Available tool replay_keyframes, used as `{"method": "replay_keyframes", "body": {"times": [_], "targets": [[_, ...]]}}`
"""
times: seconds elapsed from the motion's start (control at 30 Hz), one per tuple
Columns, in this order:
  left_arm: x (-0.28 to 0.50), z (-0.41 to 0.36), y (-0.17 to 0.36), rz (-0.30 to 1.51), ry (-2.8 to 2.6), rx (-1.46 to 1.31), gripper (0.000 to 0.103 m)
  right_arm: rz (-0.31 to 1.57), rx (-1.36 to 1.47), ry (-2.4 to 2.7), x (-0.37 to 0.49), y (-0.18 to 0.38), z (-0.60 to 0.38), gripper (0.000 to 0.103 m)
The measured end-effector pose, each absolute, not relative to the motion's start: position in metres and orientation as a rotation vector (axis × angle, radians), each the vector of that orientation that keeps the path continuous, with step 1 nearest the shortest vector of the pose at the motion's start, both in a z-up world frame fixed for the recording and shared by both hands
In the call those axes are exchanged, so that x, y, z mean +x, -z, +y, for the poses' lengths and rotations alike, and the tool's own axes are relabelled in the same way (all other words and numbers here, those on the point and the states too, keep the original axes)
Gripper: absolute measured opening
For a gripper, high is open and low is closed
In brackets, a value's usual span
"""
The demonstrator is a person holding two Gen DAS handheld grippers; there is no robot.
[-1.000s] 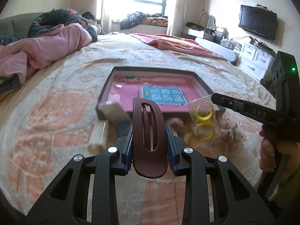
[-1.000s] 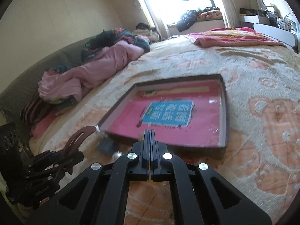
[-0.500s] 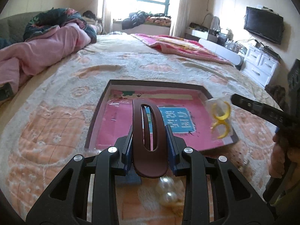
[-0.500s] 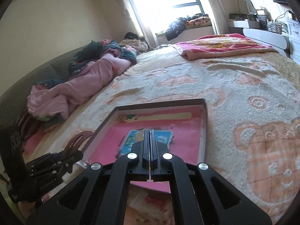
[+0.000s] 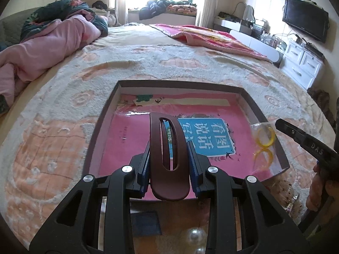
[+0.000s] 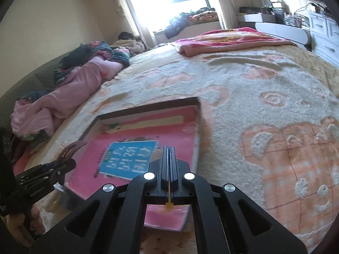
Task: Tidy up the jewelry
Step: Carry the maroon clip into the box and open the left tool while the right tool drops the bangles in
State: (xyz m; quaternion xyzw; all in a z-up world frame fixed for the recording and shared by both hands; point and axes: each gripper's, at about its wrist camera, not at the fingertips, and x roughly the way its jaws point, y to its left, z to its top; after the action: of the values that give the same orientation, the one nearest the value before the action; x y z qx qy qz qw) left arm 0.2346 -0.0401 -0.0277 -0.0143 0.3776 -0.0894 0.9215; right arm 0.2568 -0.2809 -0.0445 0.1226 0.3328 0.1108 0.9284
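My left gripper (image 5: 168, 146) is shut on a dark brown hair clip (image 5: 167, 154) and holds it over the near edge of a shallow box (image 5: 106, 114) with a pink lining and a blue label. My right gripper (image 6: 168, 154) is shut on a clear plastic bag with yellow rings (image 5: 263, 141), held over the box's right side; only a yellow sliver shows in the right wrist view. The left gripper and the clip (image 6: 70, 148) show at the left of the right wrist view. The box (image 6: 148, 105) lies on the bed.
White pearls (image 5: 196, 236) and a small dark blue square item (image 5: 146, 222) lie on the patterned blanket (image 5: 63, 84) below my left gripper. Pink bedding (image 5: 46, 40) is piled at the far left. White drawers (image 5: 303, 63) and a TV stand at the right.
Both grippers have moved forward and up over the box. The clip and the bag of rings now hang above its pink inside instead of in front of it.
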Motion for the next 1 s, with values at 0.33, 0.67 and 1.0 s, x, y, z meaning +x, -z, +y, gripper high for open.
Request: {"method": "replay_keyframes", "body": {"times": [0.33,0.67,1.0], "targets": [[0.245,-0.05,0.048,0.827,0.17,-0.001,0.023,0.73,0.254,-0.208,0.256,0.058,-0.288,0.002],[0.238,-0.046,0.047,0.815,0.164,-0.033,0.034,0.696,0.217,-0.192,0.245,0.05,-0.289,0.034],[0.209,-0.035,0.028,0.726,0.155,-0.082,0.057,0.617,0.146,-0.168,0.221,0.039,-0.28,0.075]]}}
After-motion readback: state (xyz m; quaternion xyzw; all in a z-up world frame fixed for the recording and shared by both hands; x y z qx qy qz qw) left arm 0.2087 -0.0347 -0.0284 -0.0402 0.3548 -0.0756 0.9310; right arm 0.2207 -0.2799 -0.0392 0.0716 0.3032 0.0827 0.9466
